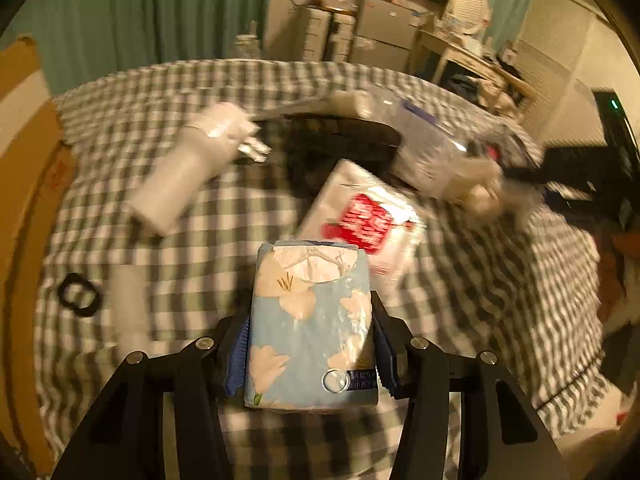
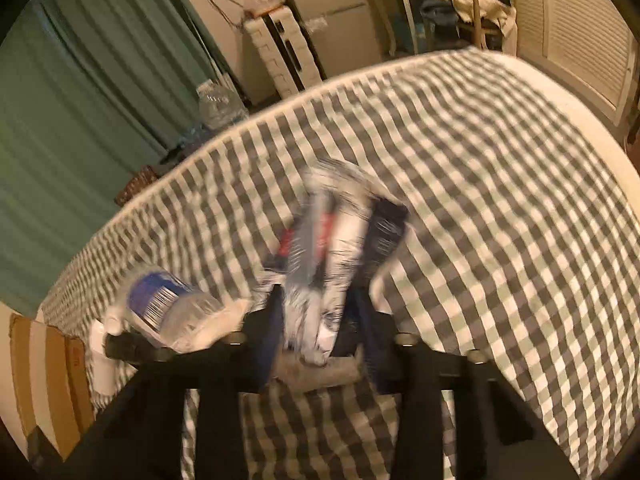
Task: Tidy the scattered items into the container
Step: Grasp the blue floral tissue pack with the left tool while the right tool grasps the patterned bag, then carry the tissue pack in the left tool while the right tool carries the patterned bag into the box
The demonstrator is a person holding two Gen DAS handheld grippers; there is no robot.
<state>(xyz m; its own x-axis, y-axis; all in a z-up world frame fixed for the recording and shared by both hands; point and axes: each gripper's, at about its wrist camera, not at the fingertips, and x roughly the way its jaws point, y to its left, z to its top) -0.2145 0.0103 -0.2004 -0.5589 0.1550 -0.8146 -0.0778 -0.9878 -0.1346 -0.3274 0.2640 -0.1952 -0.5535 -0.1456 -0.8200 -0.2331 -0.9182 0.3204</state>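
On the bed [image 1: 168,92] with its gray and white check cover, the left gripper [image 1: 310,344] pinched a blue tissue pack [image 1: 310,320] with pale flowers between its two fingers. The pack stood upright, its torn top pointing away from the camera. Just past the blue pack lay a white tissue pack [image 1: 368,216] with a red label, tilted, with one end over the edge of a dark basket [image 1: 344,140]. Left of the basket lay a white spray bottle [image 1: 188,168] on its side. Nearer than the spray bottle lay a black ring [image 1: 78,294] and a small white tube [image 1: 128,304], close together. Right of the basket, a blurry clear bottle [image 1: 432,152] with a blue label showed near the other gripper.

From the right wrist camera, the right gripper [image 2: 320,336] was pressed onto a crinkly black, white and red packet [image 2: 336,248], which was blurred. Left of the packet lay the clear bottle [image 2: 172,308], just beside the gripper's frame. A cardboard box [image 2: 44,380] stood far left of the bottle.
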